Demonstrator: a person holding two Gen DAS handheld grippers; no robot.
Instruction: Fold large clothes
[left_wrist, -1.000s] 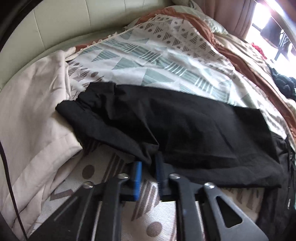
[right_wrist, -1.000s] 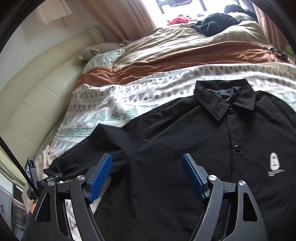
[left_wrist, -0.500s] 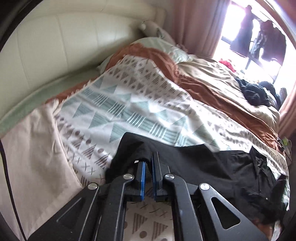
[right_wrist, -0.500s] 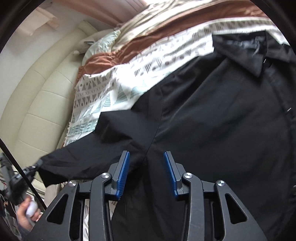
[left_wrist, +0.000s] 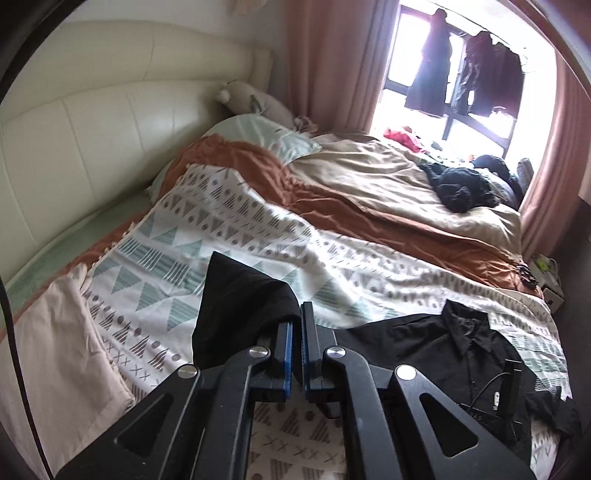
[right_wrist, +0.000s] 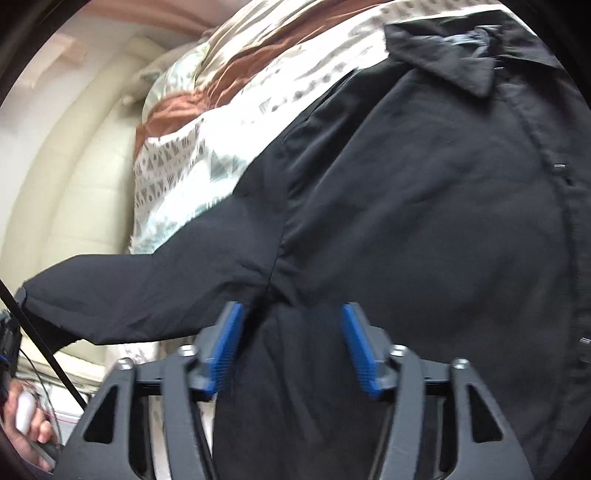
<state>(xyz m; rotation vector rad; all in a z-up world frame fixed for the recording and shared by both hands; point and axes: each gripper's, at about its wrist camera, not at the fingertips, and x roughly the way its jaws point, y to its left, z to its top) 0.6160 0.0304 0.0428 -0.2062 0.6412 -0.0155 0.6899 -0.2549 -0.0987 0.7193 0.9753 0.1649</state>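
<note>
A black button-up shirt (right_wrist: 424, 192) lies face up on the patterned bedspread (left_wrist: 229, 236), collar (right_wrist: 443, 48) toward the far side. My left gripper (left_wrist: 294, 332) is shut on the end of the shirt's sleeve (left_wrist: 236, 299) and holds it lifted off the bed. The shirt's body and collar show at the right of the left wrist view (left_wrist: 443, 343). My right gripper (right_wrist: 291, 332) is open, low over the shirt at the armpit seam, with the sleeve (right_wrist: 147, 288) stretching out to the left.
A cream padded headboard (left_wrist: 92, 129) runs along the left. Brown and beige blankets (left_wrist: 369, 192) and a dark clothes pile (left_wrist: 461, 184) lie farther up the bed by the window. A pale pink cloth (left_wrist: 62, 350) lies at the near left.
My left gripper has closed on the sleeve end and lifted it up and toward the shirt body. My right gripper has narrowed and dropped close to the armpit seam.
</note>
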